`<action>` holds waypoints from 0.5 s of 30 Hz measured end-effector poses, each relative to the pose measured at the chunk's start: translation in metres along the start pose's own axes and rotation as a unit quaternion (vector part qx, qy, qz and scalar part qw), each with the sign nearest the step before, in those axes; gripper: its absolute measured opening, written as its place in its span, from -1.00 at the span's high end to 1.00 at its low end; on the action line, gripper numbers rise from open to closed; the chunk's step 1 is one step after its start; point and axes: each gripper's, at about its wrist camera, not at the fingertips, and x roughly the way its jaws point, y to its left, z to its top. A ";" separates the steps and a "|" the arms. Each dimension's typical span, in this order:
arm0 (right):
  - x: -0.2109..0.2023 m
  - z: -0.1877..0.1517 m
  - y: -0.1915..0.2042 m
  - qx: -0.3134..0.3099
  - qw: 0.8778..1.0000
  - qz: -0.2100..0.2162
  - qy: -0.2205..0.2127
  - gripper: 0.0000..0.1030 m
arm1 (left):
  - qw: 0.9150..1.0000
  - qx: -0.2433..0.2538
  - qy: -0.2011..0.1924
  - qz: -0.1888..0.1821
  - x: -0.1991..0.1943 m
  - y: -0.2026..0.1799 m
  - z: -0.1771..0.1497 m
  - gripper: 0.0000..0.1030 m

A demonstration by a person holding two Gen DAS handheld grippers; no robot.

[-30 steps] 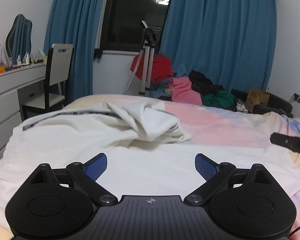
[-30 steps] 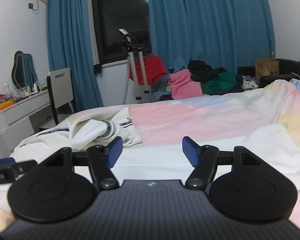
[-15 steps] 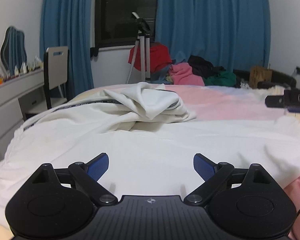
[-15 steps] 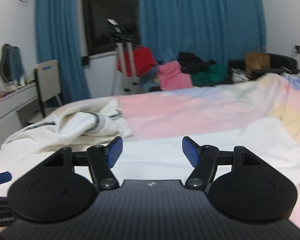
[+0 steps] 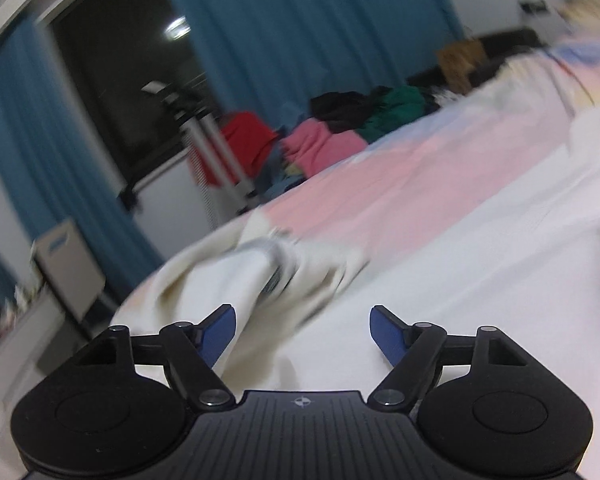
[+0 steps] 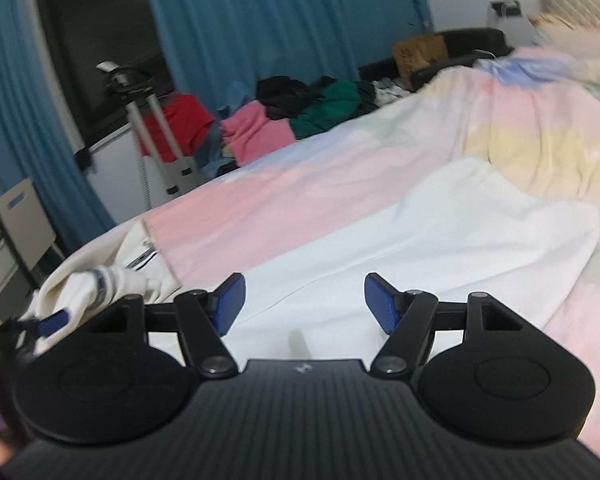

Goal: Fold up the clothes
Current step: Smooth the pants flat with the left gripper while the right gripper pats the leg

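Left wrist view: heavily motion-blurred and tilted. The left gripper is seen wide open, nothing between the blue pads; a fold of the white garment lies just beside the left pad, but no grip on it can be made out. The garment is spread across the bed, with a bunched part carrying a dark-striped band ahead of the fingers. Right wrist view: sharper. The right gripper is also wide open and empty, held over the flat middle of the white garment, whose far corner reaches toward the pastel duvet. The bunched part is seen at far left, where part of the other tool shows, too blurred to read. Step judged: repositioning between grasps, folding barely begun, garment mostly unfolded with one end crumpled. Next move, as judged: an edge or corner must be located, each gripper lowered onto it and closed on a single layer; the crumpled end likely needs flattening first.
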 end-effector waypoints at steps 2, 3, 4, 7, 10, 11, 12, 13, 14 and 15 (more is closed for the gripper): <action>0.012 0.000 -0.004 0.012 1.000 -0.008 0.001 -0.32 | 1.000 0.024 0.011 -0.007 0.033 -0.017 0.013 -0.39; 0.019 0.000 -0.006 0.017 1.000 -0.012 0.002 -0.32 | 0.999 0.035 0.023 -0.007 0.050 -0.025 0.018 -0.33; 0.027 -0.002 -0.006 0.019 1.000 -0.015 0.007 -0.32 | 0.998 0.045 0.036 -0.007 0.067 -0.033 0.022 -0.29; 0.050 -0.007 -0.008 0.027 0.999 -0.021 0.031 -0.32 | 0.997 0.044 0.064 0.015 0.114 -0.044 0.031 -0.16; 0.069 -0.011 -0.011 0.041 0.998 -0.020 0.050 -0.32 | 0.997 0.018 0.067 0.035 0.140 -0.046 0.038 -0.03; 0.072 -0.012 -0.011 0.044 0.997 -0.020 0.051 -0.32 | 0.997 0.005 0.067 0.037 0.144 -0.045 0.040 0.20; 0.076 -0.012 -0.012 0.047 0.997 -0.022 0.054 -0.32 | 0.997 -0.009 0.069 0.029 0.148 -0.043 0.043 0.77; 0.077 -0.012 -0.013 0.053 0.997 -0.022 0.056 -0.32 | 0.997 -0.021 0.078 0.019 0.152 -0.041 0.046 0.81; 0.078 -0.012 -0.015 0.058 0.996 -0.021 0.058 -0.32 | 0.996 -0.029 0.080 0.019 0.153 -0.041 0.048 0.82; 0.079 -0.012 -0.016 0.064 0.996 -0.020 0.059 -0.32 | 0.997 -0.025 0.075 0.021 0.153 -0.041 0.052 0.84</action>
